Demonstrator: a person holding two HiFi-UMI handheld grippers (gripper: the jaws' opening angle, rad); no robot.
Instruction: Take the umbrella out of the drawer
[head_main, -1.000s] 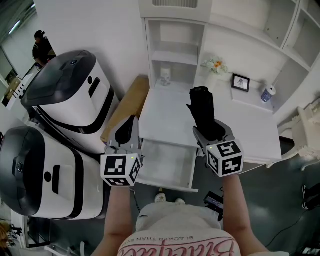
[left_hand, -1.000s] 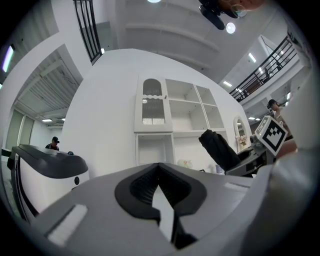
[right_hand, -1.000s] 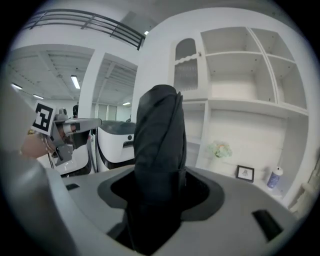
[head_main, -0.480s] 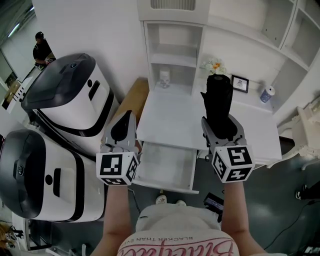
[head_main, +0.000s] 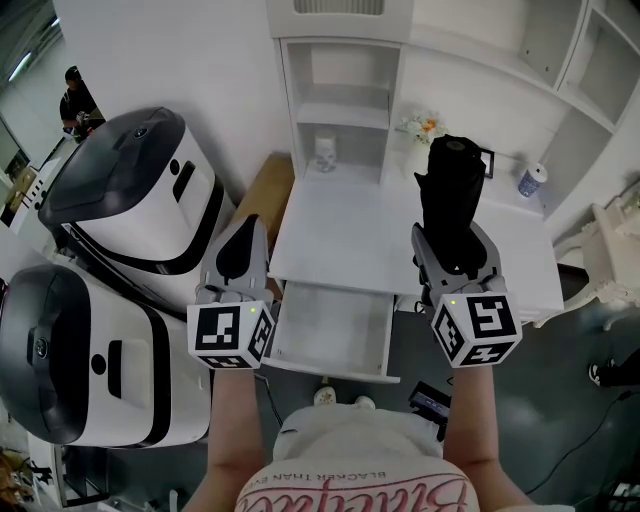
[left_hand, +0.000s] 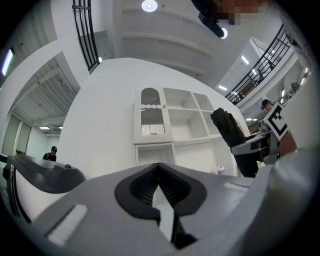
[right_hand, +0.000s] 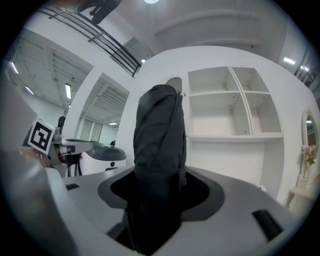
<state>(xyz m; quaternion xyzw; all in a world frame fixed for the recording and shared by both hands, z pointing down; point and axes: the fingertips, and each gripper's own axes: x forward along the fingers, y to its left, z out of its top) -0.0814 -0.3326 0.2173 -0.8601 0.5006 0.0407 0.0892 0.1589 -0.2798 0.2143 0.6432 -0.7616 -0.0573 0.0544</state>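
Head view: the drawer (head_main: 333, 328) stood pulled open from the front of the desk (head_main: 340, 235), and its white floor lay bare
Umbrella: the black folded umbrella (head_main: 452, 190) was clear of the drawer, held upright above and beyond the drawer's right side
Right gripper: the right gripper (head_main: 454, 245) was clamped on the umbrella's lower part, up and to the right of the drawer; in the right gripper view the dark fabric filled the gap between the jaws, which stood wide around it
Left gripper: the left gripper (head_main: 243, 240) hung just left of the drawer with its jaws together on nothing, touching neither drawer nor umbrella
Done: the taking-out looked finished, since no part of the umbrella remained inside the drawer
Left: little, by my judgement; perhaps setting the umbrella down, and the drawer was not yet shut, though the task did not ask for that
Risk: the soft folded fabric might sag or slip in the grip if tipped
Around: two machines (head_main: 130, 200) in white and black stood well left of the drawer; the shelf (head_main: 340, 110) behind the drawer held a jar (head_main: 326, 153), with flowers (head_main: 425, 128) just right of it
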